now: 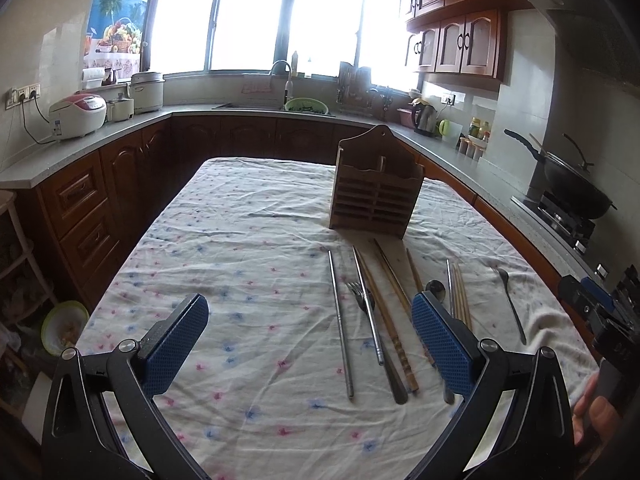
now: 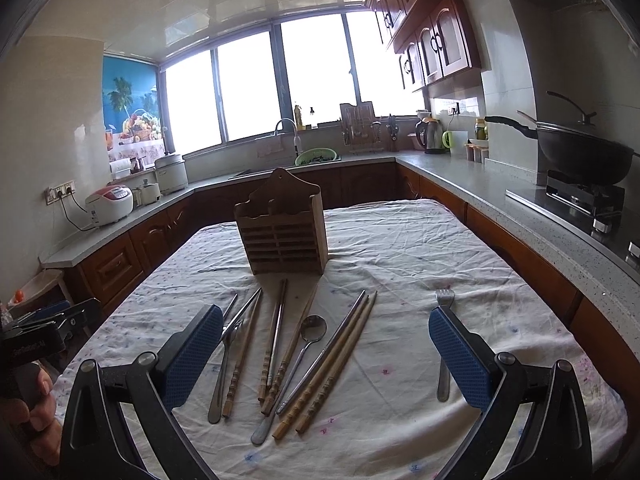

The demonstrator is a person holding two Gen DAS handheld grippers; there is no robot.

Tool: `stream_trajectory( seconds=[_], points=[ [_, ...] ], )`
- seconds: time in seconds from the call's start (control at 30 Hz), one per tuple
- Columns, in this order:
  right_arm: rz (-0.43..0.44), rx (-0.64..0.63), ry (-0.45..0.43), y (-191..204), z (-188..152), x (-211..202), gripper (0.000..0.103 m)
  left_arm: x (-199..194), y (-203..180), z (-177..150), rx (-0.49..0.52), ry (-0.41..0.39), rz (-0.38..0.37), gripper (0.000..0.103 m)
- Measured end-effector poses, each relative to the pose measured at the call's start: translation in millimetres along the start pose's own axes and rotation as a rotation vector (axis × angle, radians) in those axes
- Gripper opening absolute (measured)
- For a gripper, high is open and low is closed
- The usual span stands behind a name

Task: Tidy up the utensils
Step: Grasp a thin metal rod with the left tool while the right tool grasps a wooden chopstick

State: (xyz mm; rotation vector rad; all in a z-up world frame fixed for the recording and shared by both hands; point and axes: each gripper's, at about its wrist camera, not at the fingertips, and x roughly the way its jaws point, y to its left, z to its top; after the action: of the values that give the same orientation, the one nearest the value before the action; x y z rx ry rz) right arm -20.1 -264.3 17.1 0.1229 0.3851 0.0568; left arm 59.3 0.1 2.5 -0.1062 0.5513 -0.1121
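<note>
A wooden slatted utensil holder (image 1: 376, 188) (image 2: 282, 232) stands upright on the cloth-covered table. In front of it lie several utensils: metal chopsticks (image 1: 340, 324), wooden chopsticks (image 2: 332, 368), a fork (image 1: 362, 300), a spoon (image 2: 312, 330) and, apart to the right, a second fork (image 1: 510, 300) (image 2: 443, 344). My left gripper (image 1: 310, 344) is open and empty, hovering over the left end of the row. My right gripper (image 2: 326, 354) is open and empty, hovering over the row's near ends.
The table (image 1: 248, 248) wears a wrinkled white flowered cloth. Kitchen counters wrap around it, with rice cookers (image 1: 78, 114) at the left, a sink (image 1: 304, 106) at the back and a wok on the stove (image 2: 580, 156) at the right.
</note>
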Motion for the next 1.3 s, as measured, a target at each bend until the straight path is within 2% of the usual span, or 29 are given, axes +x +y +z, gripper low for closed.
stream_trajectory(
  seconds=[0.07,0.27,0.33,0.4,0.6,0.73,1.03,1.3],
  points=[
    [0.001,0.005,0.017,-2.2,1.7,5.9,0.103,8.2,-0.5,2.9,0.003,0.017,-0.008,0.103],
    [0.001,0.034,0.075,-12.7,8.1,28.9,0.092,32.5,0.2,15.6,0.007,0.055,-0.015,0.097],
    [-0.004,0.043,0.095,-15.7,10.1,37.2,0.083,40.9,1.0,20.4,0.007,0.065,-0.015,0.095],
    [-0.007,0.051,0.114,-18.2,12.1,45.4,0.078,49.3,0.8,24.5,0.012,0.074,-0.015,0.093],
    [-0.023,0.074,0.187,-26.6,16.8,77.2,0.058,82.5,1.2,31.7,0.021,0.149,-0.025,0.077],
    [-0.032,0.097,0.238,-35.8,19.8,101.5,0.054,108.5,-1.2,35.2,0.027,0.210,-0.030,0.073],
    [-0.066,0.147,0.362,-56.7,19.8,159.7,0.043,175.4,-10.9,42.8,0.043,0.350,-0.043,0.053],
    [-0.071,0.151,0.463,-63.4,9.2,205.5,0.030,218.7,-20.2,39.9,0.072,0.433,-0.034,0.051]
  ],
)
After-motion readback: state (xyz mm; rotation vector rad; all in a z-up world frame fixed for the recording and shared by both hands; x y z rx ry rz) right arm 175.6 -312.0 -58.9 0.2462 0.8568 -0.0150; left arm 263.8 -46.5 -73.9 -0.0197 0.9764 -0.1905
